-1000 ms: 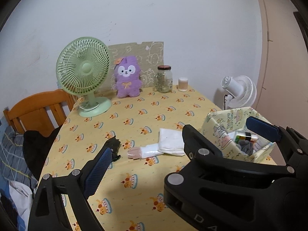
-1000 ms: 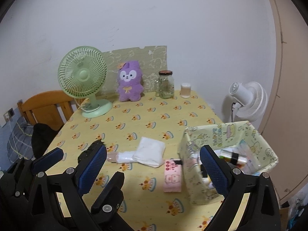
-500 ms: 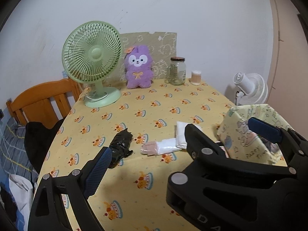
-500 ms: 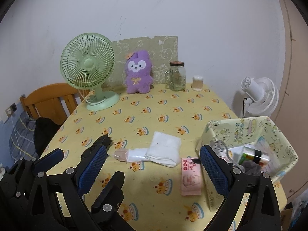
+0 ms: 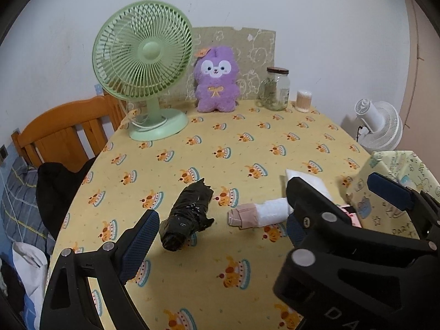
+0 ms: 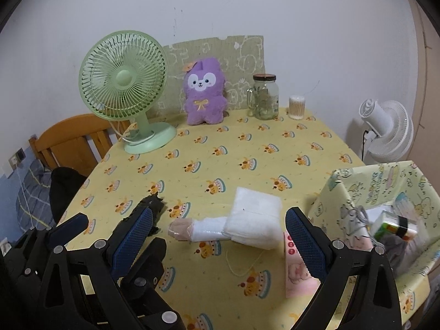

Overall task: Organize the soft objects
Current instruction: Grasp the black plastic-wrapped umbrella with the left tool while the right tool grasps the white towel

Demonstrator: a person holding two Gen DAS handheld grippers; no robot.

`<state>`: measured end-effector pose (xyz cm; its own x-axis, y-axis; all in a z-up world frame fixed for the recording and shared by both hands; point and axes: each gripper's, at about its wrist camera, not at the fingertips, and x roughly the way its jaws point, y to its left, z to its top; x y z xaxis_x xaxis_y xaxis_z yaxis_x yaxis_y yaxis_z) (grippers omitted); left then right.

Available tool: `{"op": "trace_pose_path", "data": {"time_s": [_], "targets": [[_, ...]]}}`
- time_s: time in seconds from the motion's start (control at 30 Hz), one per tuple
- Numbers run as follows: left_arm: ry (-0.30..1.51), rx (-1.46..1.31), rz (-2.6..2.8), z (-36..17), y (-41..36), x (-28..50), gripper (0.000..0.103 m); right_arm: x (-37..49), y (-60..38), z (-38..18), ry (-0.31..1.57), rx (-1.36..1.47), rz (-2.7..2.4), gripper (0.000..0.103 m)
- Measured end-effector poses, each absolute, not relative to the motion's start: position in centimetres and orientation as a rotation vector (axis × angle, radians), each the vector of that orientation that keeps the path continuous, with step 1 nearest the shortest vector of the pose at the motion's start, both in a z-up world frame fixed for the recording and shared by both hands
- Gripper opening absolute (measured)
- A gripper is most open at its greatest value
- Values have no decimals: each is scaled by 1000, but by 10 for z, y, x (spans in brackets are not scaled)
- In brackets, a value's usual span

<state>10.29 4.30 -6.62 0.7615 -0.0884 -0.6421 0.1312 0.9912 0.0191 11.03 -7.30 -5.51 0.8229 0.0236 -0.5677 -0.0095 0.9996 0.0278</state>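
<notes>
Black bag roll (image 6: 148, 211): near end hidden behind the right gripper (image 6: 217, 244) finger.
Pink tissue pack (image 6: 295, 271): partly covered by the other finger — print unreadable.
Fabric bin (image 6: 357, 189): right side cut off; contents blurred.
White folded pad (image 5: 308, 181): half hidden by the right gripper in the left view.

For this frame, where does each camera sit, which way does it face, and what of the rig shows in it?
Left wrist: above the table's near left, facing the far wall; black roll ahead, left gripper open, right gripper's body in front.
Right wrist: above the near edge, further right, facing the same wall; white pack ahead, right gripper open, left gripper lower left.
Shared: green fan, purple plush, jar, storage box.
</notes>
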Motion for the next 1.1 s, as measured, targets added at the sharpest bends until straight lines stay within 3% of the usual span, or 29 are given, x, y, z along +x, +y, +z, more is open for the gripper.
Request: {"op": "trace_pose_path", "data": {"time_s": [0.37, 0.6, 0.77, 0.87, 0.93, 1.1], "targets": [[751, 41, -60, -88, 51, 134, 93, 144, -79, -78, 651, 60, -8, 99], [787, 5, -22, -103, 61, 149, 83, 158, -80, -90, 683, 69, -7, 99], [831, -24, 9, -116, 70, 159, 70, 166, -77, -99, 703, 56, -3, 99], [852, -37, 16, -121, 73, 162, 58, 170, -76, -104, 718, 52, -5, 98], [858, -33, 20, -123, 73, 162, 43, 173, -75, -107, 727, 47, -11, 98], [842, -6, -1, -122, 67, 159, 34, 176, -79, -111, 741, 45, -21, 98]]}}
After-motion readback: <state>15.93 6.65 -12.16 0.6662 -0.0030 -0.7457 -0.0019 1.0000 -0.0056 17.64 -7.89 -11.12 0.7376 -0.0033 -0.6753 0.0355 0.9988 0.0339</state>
